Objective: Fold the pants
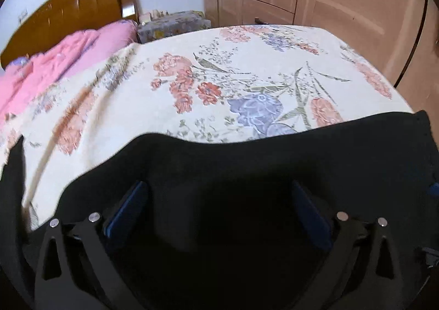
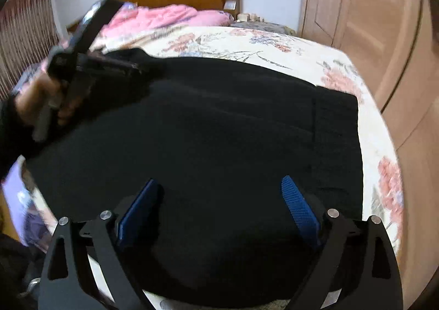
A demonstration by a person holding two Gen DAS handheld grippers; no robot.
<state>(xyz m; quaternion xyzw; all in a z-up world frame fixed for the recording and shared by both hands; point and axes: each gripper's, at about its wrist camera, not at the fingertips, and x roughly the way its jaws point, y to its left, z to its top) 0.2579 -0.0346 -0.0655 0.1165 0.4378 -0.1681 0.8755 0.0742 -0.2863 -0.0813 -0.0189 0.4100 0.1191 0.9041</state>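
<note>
Gaping wide, both grippers (left gripper (image 1: 219,197), right gripper (image 2: 219,195)) hover over black pants (image 2: 219,118).

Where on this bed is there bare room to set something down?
Bare floral sheet lies between the black pants and the pink quilt, and a narrow strip runs beside the pants along the wardrobe side. The near end is crowded: pants, both open grippers and a hand.
</note>
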